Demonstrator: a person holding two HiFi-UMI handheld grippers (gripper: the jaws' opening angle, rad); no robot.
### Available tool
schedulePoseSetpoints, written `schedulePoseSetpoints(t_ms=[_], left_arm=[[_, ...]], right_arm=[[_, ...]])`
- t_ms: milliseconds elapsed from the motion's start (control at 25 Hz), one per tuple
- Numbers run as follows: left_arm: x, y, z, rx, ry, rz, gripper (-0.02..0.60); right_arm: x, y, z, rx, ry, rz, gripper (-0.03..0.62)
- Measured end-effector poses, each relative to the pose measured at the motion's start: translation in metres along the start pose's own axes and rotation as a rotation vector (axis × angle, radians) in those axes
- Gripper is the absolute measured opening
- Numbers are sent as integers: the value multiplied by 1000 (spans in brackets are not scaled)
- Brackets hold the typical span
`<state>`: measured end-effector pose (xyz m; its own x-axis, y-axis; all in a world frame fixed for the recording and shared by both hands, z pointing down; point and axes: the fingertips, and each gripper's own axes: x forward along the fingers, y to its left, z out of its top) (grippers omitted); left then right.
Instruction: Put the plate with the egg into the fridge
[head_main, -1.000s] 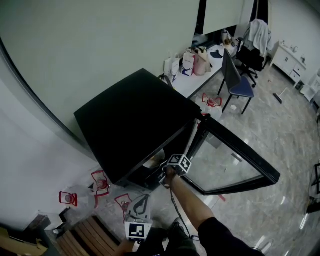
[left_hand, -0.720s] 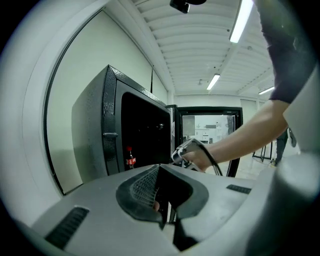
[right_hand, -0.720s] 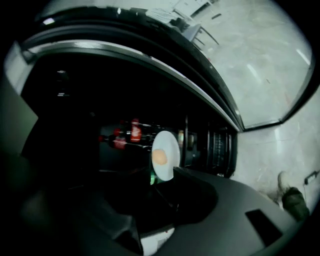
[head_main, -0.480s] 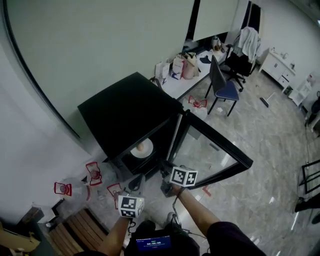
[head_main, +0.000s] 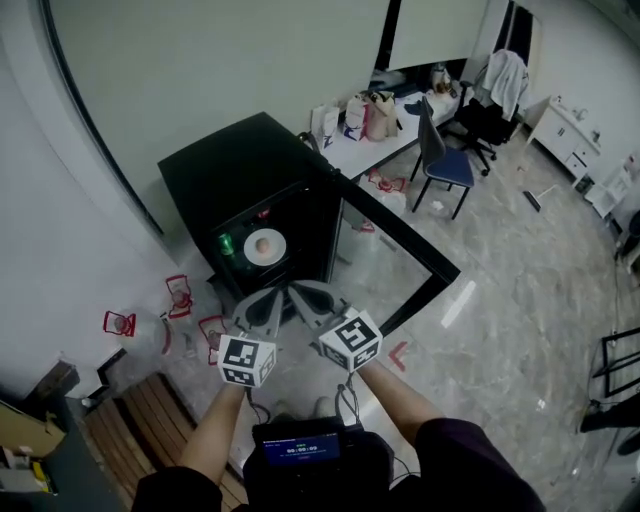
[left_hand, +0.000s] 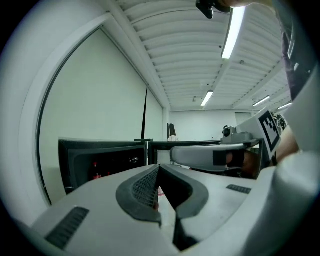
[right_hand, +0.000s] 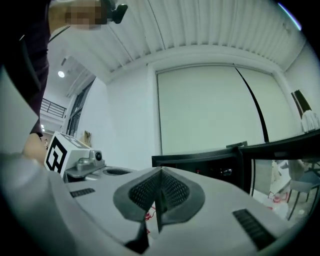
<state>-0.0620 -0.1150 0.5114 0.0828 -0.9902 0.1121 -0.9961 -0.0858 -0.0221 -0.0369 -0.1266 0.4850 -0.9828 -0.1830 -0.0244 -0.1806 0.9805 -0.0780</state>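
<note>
A white plate with a brown egg lies on a shelf inside the black fridge, whose glass door stands wide open to the right. Both grippers hover side by side in front of the fridge, well short of the plate. My left gripper is shut with nothing in it. My right gripper is also shut and empty. Each gripper view looks over its closed jaws at the fridge front.
A green can stands left of the plate in the fridge. Red-handled water jugs sit on the floor to the left, a wooden bench at lower left. A desk with bags and a blue chair stand behind the fridge.
My right gripper has drawn back from the fridge opening and closed; the plate with the egg stays inside. The left gripper has come up beside it, and the view has backed away.
</note>
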Motion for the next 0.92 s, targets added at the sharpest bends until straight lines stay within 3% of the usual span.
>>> schedulePoseSetpoints(t_ms=[320, 920], left_arm=[[-25, -8, 22, 35, -16, 36, 9], [-43, 15, 14, 51, 1, 67, 9]], right_arm=[[-12, 29, 17, -19, -46, 17, 8], [10, 51, 13, -24, -43, 46, 8]])
